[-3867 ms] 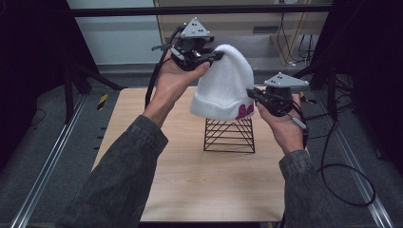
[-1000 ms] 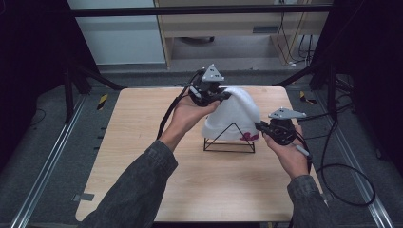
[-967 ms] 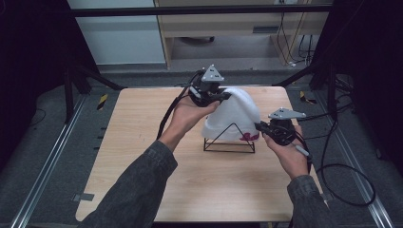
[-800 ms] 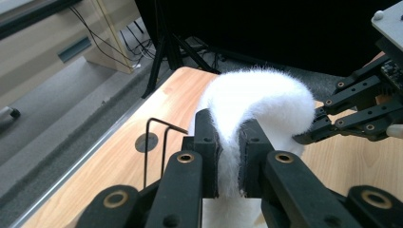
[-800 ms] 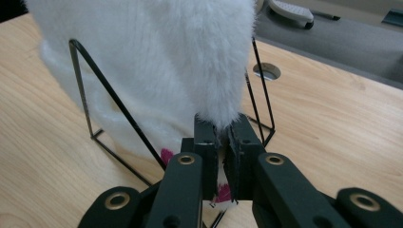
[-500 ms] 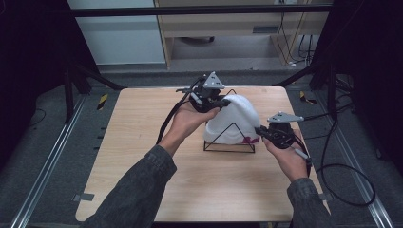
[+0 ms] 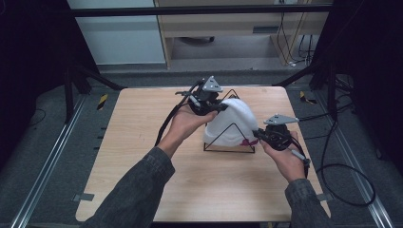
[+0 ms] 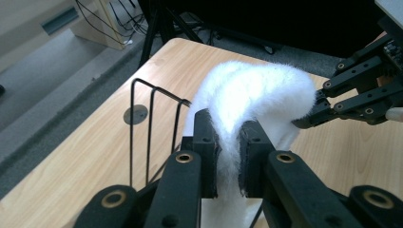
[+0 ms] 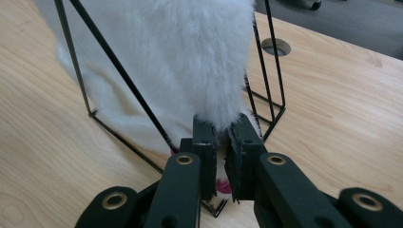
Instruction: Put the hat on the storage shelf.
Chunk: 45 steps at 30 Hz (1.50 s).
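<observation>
both tongs, left tongs (image 8: 228, 156) and right tongs (image 9: 219, 156), stay clenched on the white hat (image 7: 233, 121). since 4 seconds ago it has sunk over the wire stand (image 7: 229, 142) at the surface's (image 7: 142, 142) 1 o'clock. releasing likely comes next.

The black wire rack (image 7: 229, 142) is standing mid-table (image 7: 142, 166) — blocking passage there. Bare wood is lying open all around it — front and left especially.
</observation>
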Available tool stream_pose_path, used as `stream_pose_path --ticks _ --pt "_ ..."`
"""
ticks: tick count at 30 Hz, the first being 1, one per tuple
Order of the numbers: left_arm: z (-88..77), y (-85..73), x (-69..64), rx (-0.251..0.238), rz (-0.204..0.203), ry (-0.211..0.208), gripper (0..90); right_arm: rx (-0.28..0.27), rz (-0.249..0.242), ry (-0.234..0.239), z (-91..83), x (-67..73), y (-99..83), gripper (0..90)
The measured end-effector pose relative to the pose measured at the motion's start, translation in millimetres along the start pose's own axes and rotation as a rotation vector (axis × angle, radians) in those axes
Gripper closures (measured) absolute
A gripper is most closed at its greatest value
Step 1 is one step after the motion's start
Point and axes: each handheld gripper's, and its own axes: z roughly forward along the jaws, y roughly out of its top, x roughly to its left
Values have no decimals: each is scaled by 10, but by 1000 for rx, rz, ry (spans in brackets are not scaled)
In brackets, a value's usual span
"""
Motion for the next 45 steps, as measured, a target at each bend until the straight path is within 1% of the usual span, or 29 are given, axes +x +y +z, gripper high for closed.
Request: stream_pose_path --ticks 1,2,4,6,8,9,11,15,16,17,18,19,21,25,31,34,35,36,37,40,42,45 --pt "13 -11 -6 9 0 3 792 1 0 0 1 1 -7 817" --pt "17 -17 -13 13 -2 8 776 6 12 1 1 3 -22 784" --pt "1 -22 -29 13 -1 17 719 0 15 -7 -18 -1 -33 724" --pt "-46 -25 -43 -8 -14 24 578 -11 31 -17 -62 10 -39 657" --pt "-129 -27 -50 -25 -25 28 501 -18 30 -27 -102 24 -40 594" --pt "-148 -32 -54 -26 -28 27 447 -24 34 -38 -130 37 -42 548" --pt "-181 -49 -74 -21 -32 20 377 -33 43 -53 -162 59 -50 480" --pt "-246 -87 -158 -20 -2 20 282 -50 50 -71 -231 109 -74 381" --pt "-261 -93 -171 -21 1 17 248 -55 52 -74 -247 123 -83 362" --pt "-289 -108 -197 -24 -6 8 219 -59 51 -77 -256 130 -90 342" --pt "-303 -117 -211 -24 -6 6 170 -56 58 -77 -264 148 -101 298" --pt "-318 -126 -224 -21 -3 6 150 -55 58 -79 -266 155 -105 269" --pt "-371 -155 -254 -33 3 4 109 -46 72 -78 -279 177 -114 212" --pt "-416 -203 -274 -36 1 -13 65 -59 57 -68 -325 239 -128 150" --pt "-431 -259 -283 -35 -2 -13 57 -68 33 -42 -380 306 -143 112" --pt "-447 -282 -299 -40 -1 -10 57 -75 22 -29 -407 355 -144 107" --pt "-454 -291 -306 -35 4 -6 57 -78 23 -24 -417 376 -144 107" --pt "-457 -296 -312 -31 9 -2 57 -83 12 -19 -428 398 -146 106" --pt "-465 -304 -319 -23 22 7 56 -85 6 -16 -434 416 -149 106" --pt "-495 -330 -327 -34 21 16 57 -96 -5 -4 -467 487 -159 127" --pt "-518 -353 -313 -28 25 13 56 -95 -8 9 -479 533 -166 153" --pt "-545 -382 -296 -23 27 26 56 -85 -20 18 -489 589 -169 161"
